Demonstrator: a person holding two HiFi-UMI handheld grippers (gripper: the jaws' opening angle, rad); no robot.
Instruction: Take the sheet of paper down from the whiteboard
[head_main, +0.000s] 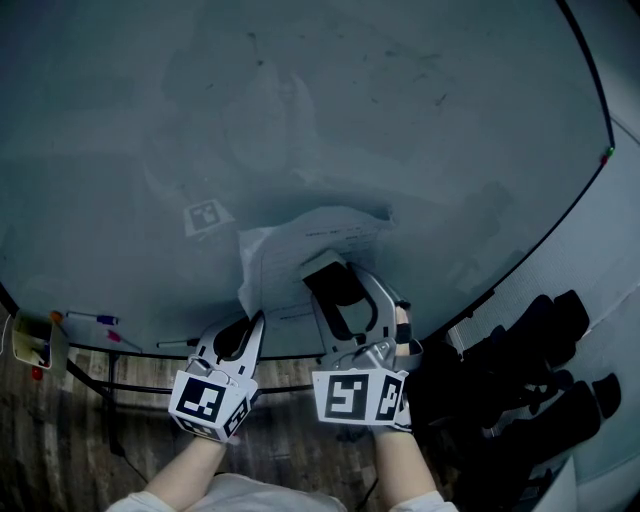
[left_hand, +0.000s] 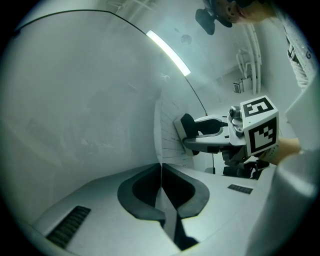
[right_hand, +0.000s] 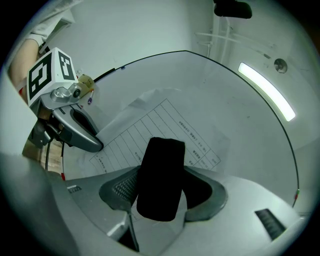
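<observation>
A printed sheet of paper (head_main: 285, 250) lies against the whiteboard (head_main: 300, 110), its left and top edges curling away from the surface. My left gripper (head_main: 255, 320) is shut on the sheet's lower left edge; in the left gripper view the paper (left_hand: 170, 135) runs edge-on into the closed jaws (left_hand: 161, 172). My right gripper (head_main: 330, 270) is shut on a black block (right_hand: 160, 170) with a white back, pressed flat on the sheet (right_hand: 150, 125) near its middle. The right gripper view shows the left gripper (right_hand: 95, 145) at the sheet's corner.
A square marker tag (head_main: 207, 215) is stuck on the board left of the sheet. Pens (head_main: 95, 320) lie along the board's lower rail, and a small holder (head_main: 35, 345) hangs at the far left. Dark chairs (head_main: 520, 380) stand at the right, past the board's frame.
</observation>
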